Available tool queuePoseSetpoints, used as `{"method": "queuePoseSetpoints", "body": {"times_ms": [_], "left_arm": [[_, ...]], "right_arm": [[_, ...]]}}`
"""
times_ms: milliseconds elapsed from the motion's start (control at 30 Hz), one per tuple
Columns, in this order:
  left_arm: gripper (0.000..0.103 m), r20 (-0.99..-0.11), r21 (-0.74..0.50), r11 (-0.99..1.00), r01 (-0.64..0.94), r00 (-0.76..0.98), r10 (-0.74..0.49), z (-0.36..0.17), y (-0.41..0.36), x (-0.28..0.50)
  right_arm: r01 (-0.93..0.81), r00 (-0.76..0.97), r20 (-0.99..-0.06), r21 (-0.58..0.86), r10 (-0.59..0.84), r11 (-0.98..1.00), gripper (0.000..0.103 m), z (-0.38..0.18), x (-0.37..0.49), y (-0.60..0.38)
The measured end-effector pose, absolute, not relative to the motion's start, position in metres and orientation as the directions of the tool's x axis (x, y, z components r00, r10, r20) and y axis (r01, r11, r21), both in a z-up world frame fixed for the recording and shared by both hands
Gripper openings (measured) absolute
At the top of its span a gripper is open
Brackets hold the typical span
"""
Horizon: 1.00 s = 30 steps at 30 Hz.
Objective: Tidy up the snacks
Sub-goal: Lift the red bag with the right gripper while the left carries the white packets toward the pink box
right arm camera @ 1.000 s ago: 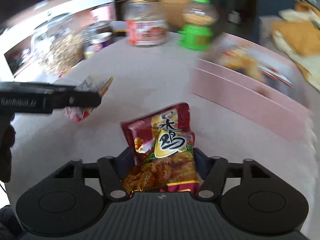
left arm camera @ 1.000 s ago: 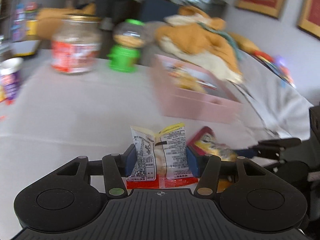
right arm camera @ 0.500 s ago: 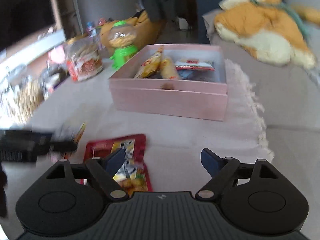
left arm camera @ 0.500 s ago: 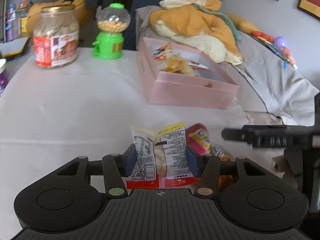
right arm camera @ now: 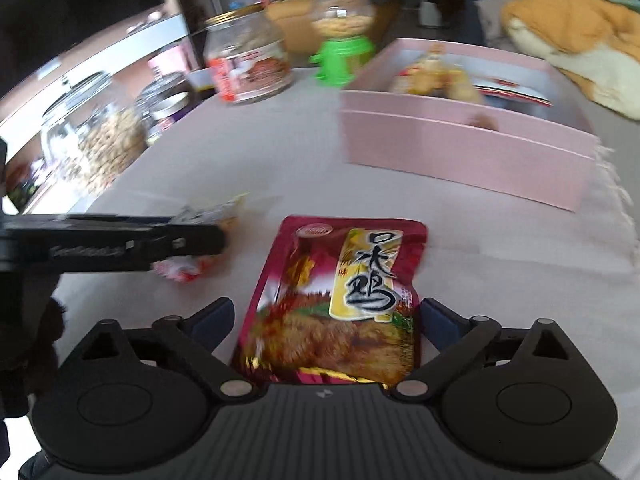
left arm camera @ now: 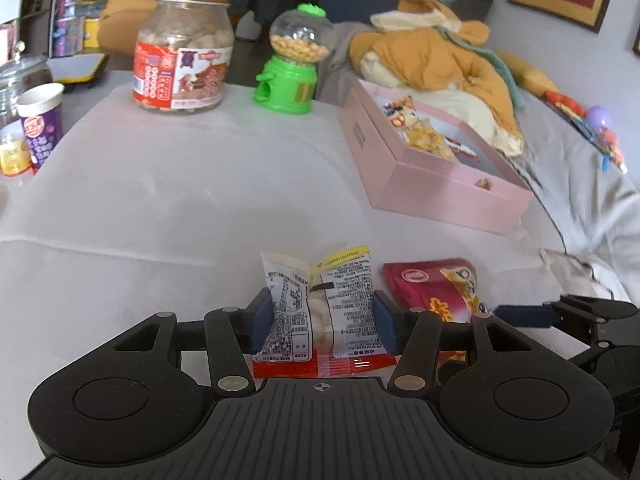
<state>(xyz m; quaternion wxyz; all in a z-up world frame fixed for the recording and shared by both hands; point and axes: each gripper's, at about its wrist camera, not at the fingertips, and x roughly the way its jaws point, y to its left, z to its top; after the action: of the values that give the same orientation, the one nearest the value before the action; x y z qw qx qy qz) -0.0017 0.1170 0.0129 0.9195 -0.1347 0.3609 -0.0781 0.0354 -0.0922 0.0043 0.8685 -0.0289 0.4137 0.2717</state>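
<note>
Now the white snack packet (left arm camera: 320, 312) is a crinkled pouch with black print, a yellow corner at the top and a red strip at its lower edge. It stands upright between the blue pads of the left gripper (left arm camera: 323, 326), and both pads press on its sides, so this gripper is closed on it.

Just beside it, toward 3 o'clock in the left wrist view, the red snack pouch (right arm camera: 340, 304) lies flat on the white tablecloth (left arm camera: 180, 184). It is glossy, with a yellow label and black characters. The right gripper (right arm camera: 326, 318) has just been opening; its jaws stand wide, the pouch lies between them, and neither pad presses on it.

At 1 o'clock the pink box (left arm camera: 448, 188) holds other snacks.
</note>
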Motion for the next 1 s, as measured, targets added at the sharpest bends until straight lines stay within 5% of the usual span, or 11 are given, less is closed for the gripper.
{"method": "queuePoseSetpoints", "body": {"times_ms": [267,467,700,867,1000], "left_arm": [[0.058,-0.588,-0.291,0.953,0.077,0.772,-0.242,0.005,0.116,-0.012],[0.058,-0.582,-0.328,0.943,0.064,0.772,-0.254,0.008,0.128,-0.019],[0.058,-0.566,-0.323,0.946,-0.001,0.802,-0.193,0.02,0.152,-0.034],[0.058,-0.577,-0.343,0.939,-0.011,0.791,-0.202,0.018,0.159,-0.037],[0.058,-0.571,-0.377,0.925,0.04,0.777,-0.266,0.018,0.149,-0.036]], "right_arm": [[-0.393,0.637,-0.713,0.024,0.291,0.919,0.098,0.011,0.021,-0.142],[-0.318,0.584,-0.749,0.142,0.312,0.937,0.101,0.004,0.029,-0.171],[-0.435,0.551,-0.747,0.124,0.373,0.892,0.103,0.003,0.029,-0.093],[-0.423,0.594,-0.754,0.005,0.281,0.906,0.103,-0.002,0.041,-0.044],[-0.498,0.546,-0.769,0.02,0.332,0.867,0.087,0.004,0.04,-0.06]]}}
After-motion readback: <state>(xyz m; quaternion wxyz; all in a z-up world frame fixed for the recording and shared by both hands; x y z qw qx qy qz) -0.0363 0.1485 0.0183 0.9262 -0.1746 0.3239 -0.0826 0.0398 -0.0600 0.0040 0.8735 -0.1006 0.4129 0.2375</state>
